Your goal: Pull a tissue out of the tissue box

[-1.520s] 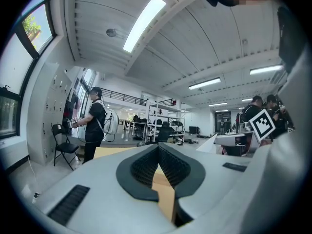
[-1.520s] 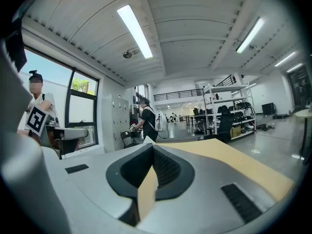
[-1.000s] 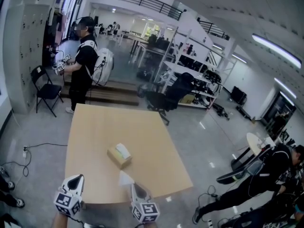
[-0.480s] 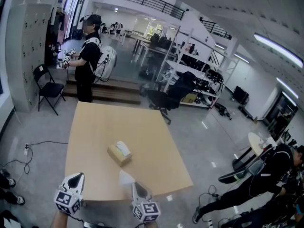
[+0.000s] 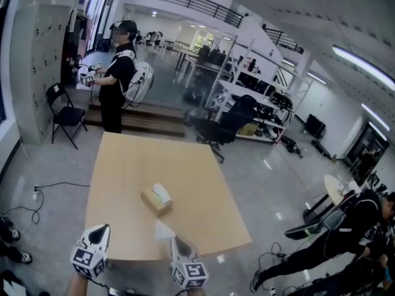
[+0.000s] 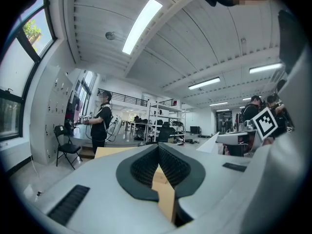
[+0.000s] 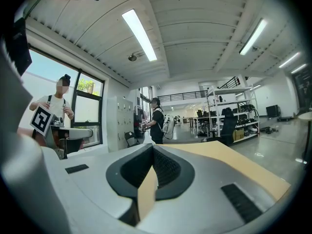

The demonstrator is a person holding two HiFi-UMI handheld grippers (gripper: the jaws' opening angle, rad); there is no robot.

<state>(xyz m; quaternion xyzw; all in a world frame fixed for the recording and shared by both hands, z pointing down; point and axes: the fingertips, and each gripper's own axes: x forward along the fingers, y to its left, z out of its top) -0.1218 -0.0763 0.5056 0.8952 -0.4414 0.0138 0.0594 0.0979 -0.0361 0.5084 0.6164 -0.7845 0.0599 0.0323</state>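
- 2 grippers are held low at the near edge of the table (image 5: pixel 123 159). The jaws of the left gripper (image 6: pixel 158 151) are pressed together with nothing gripped, and only table colour shows through the slit below the pads.
- The jaws of the right gripper (image 7: pixel 152 152) are likewise fully closed. A white sheet (image 5: pixel 163 230) is seen standing up from its tip in the head view and in the left gripper view. From this, 1 tissue is judged to be pinched there already, although no white shows between the pads in the right gripper's own view.
- The tissue box (image 5: pixel 154 203) is found ahead of both grippers and well apart from them, a little to the left of the right gripper's line. A next tissue (image 5: pixel 161 193) stands out of the slot in its top.
- The tissue is judged to be very light, soft and limp. It is easily torn if nipped at a thin corner, and it gives the pads little to feel.
- The best hold is judged to be on the raised fold itself, across its middle and clear of the slot, so that several layers are caught at once.
- The box is judged to be light cardboard that may be dragged or lifted along with the sheet. A slow pull is called for, with the box steadied on its side by the empty left gripper if needed.
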